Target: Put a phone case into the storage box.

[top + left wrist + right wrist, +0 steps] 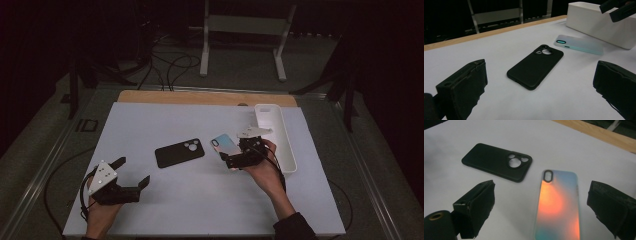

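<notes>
While the right gripper (231,161) hovers with fingers spread wide astride the iridescent phone case (558,202), gripping nothing, that case lies flat just left of the white tray (285,145). It looks light, thin, flexible and slick; pinching across its long edges seems safest.

Dim lab or studio: white table (150,210), dark curtains, floor cables (170,65), white metal stand (240,35).

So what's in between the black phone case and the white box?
The shiny iridescent phone case lies flat between the black phone case and the white box; the high view shows it, with the right gripper over it.
</notes>
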`<state>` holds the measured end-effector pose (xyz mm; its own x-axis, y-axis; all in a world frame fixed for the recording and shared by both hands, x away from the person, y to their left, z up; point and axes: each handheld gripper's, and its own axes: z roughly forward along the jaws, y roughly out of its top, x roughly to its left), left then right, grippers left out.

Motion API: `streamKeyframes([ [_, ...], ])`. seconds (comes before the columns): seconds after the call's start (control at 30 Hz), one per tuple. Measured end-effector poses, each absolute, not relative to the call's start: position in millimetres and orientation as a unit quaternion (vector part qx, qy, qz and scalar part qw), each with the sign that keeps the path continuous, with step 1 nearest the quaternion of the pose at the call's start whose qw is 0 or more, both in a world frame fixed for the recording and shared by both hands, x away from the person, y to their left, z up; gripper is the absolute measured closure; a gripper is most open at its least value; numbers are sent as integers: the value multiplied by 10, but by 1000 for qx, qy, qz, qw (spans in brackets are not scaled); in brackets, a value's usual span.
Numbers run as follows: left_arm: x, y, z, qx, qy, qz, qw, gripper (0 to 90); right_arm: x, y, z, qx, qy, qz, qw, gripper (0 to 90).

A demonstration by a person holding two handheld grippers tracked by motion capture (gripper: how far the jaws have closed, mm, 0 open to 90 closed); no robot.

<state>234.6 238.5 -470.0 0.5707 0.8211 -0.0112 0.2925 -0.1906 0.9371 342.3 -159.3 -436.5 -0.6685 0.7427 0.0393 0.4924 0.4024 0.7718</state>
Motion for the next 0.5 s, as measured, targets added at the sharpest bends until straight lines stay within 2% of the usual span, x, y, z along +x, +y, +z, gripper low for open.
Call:
streamKeyframes([
  [0.5, 2344, 2384, -4704, 727, 382, 260, 507, 0, 3722, -1427, -4567, 422, 834, 338, 111, 78],
])
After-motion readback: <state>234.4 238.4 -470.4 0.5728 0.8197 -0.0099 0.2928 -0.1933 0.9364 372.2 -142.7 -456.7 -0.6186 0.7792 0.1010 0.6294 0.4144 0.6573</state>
